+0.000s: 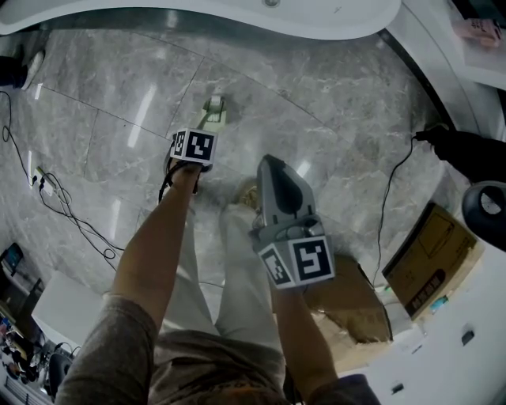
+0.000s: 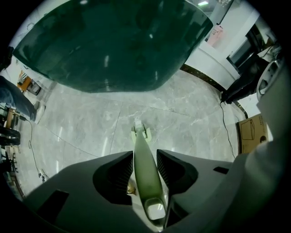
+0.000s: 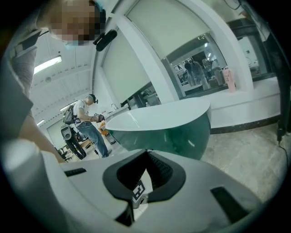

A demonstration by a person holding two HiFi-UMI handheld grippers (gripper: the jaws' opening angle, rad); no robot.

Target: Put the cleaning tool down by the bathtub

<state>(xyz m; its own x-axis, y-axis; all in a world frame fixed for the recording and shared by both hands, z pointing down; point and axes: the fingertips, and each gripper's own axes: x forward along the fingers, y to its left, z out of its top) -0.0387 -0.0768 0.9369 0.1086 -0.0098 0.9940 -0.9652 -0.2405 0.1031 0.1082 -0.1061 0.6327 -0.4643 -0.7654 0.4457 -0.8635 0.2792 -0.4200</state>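
The cleaning tool (image 1: 212, 111) is a pale green brush on a long handle. Its head points at the marble floor in front of the bathtub (image 1: 237, 20), and I cannot tell whether it touches the floor. In the left gripper view the handle (image 2: 144, 168) runs between the jaws of my left gripper (image 2: 144, 154). A thin gap shows on each side of the handle, so that gripper is open around it. The tub's dark green wall (image 2: 113, 45) stands just beyond. My right gripper (image 1: 273, 164) hangs above the floor to the right with its jaws closed and empty (image 3: 146, 151).
A cardboard box (image 1: 431, 253) leans at the right beside a white unit. Black cables (image 1: 67, 210) trail over the floor at the left, and another cable (image 1: 389, 198) runs at the right. A second person (image 3: 88, 123) stands beyond the tub.
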